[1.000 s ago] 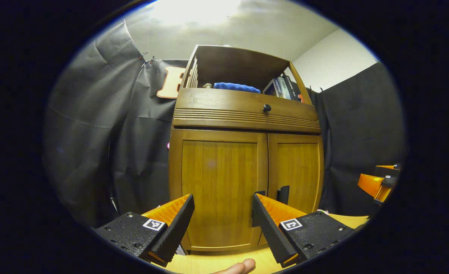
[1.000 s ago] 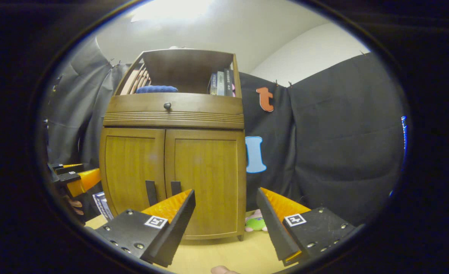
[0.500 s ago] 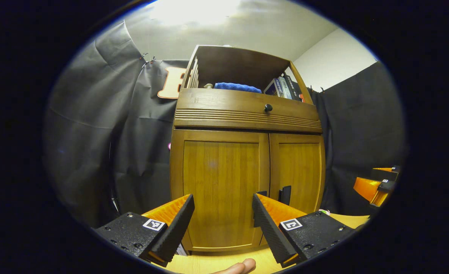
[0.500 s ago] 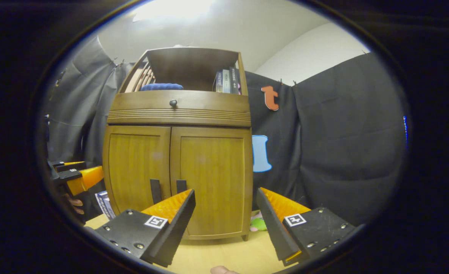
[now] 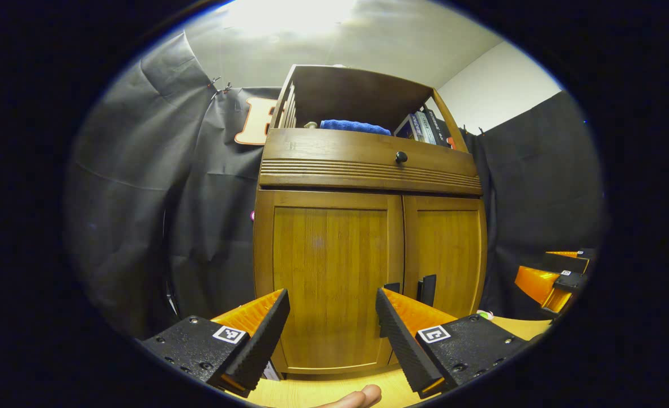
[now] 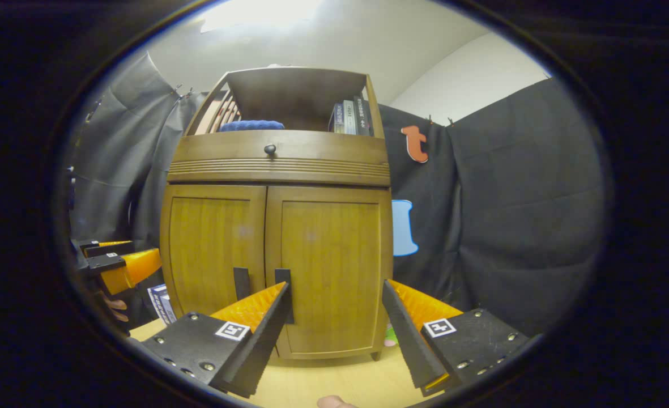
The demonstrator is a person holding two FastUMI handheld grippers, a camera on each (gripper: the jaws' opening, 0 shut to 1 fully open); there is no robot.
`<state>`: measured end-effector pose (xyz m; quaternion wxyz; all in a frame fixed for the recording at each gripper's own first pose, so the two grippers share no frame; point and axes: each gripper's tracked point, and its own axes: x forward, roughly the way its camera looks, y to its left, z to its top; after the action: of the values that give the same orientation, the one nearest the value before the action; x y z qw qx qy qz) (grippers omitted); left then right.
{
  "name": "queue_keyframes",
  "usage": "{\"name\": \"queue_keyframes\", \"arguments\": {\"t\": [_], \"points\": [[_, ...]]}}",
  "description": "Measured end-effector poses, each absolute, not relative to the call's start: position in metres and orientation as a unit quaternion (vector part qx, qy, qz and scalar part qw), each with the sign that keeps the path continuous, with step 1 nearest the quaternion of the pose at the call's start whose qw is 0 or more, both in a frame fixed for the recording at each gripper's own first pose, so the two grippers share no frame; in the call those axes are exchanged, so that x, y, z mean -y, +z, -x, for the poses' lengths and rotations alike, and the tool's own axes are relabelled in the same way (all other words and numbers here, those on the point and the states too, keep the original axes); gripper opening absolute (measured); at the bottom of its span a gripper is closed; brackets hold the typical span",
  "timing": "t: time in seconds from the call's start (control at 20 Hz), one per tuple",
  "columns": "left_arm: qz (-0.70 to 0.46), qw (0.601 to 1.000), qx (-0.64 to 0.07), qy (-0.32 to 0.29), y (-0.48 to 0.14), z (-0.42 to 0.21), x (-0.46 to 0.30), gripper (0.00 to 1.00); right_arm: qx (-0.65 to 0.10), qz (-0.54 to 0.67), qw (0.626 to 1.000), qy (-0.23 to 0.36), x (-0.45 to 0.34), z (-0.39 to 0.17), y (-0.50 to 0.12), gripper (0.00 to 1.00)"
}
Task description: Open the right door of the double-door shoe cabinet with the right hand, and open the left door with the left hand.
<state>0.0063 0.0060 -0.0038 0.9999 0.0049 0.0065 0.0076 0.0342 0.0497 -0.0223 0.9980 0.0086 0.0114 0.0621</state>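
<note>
1. A wooden shoe cabinet (image 6: 277, 226) stands on a pale wood floor (image 6: 334, 379) against a black cloth wall. Its open top shelf holds a folded blue towel (image 6: 252, 125) and some upright books (image 6: 350, 118); below that is a drawer with a small dark knob (image 6: 269, 149).

2. Both doors are shut. In the right gripper view, the right door (image 6: 326, 266) and left door (image 6: 212, 249) meet at the centre seam, each with a dark vertical handle beside it: the right handle (image 6: 282, 280) and the left handle (image 6: 241, 283).

3. The right gripper (image 6: 334, 328) is spread wide and empty, short of the cabinet, aimed at the right door panel rather than its handle.

4. The left gripper (image 5: 331, 328) is likewise spread and empty, facing the left door (image 5: 328, 272); that door's handle (image 5: 391, 288) peeks from behind its right-hand finger.

5. Each view also catches the other gripper at its edge, well apart from the cabinet.

6. Risks, as a judgement: the two handles sit close together, so a finger could catch the wrong one or slip between them. Both grippers converging on the seam could collide. A pull not following the hinge arc may slide the fingers off.
</note>
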Motion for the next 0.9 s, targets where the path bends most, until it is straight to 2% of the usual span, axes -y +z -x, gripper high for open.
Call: {"name": "queue_keyframes", "arguments": {"t": [0.45, 0.5, 0.55, 0.9], "points": [[-0.009, 1.000, -0.002, 0.010, -0.002, -0.007, -0.008, 0.91, -0.048, 0.024, 0.988, 0.144, -0.142, -0.098, -0.066, 0.96], [-0.011, 1.000, -0.003, 0.010, -0.002, -0.006, -0.009, 0.91, -0.052, 0.030, 0.988, 0.145, -0.148, -0.104, -0.072, 0.99], [-0.012, 1.000, -0.003, 0.011, -0.002, -0.006, -0.010, 0.91, -0.056, 0.030, 0.988, 0.141, -0.151, -0.110, -0.079, 0.94], [-0.011, 1.000, -0.001, 0.015, -0.002, -0.008, -0.012, 0.91, -0.099, 0.012, 0.988, 0.117, -0.161, -0.163, -0.119, 0.95]]}}
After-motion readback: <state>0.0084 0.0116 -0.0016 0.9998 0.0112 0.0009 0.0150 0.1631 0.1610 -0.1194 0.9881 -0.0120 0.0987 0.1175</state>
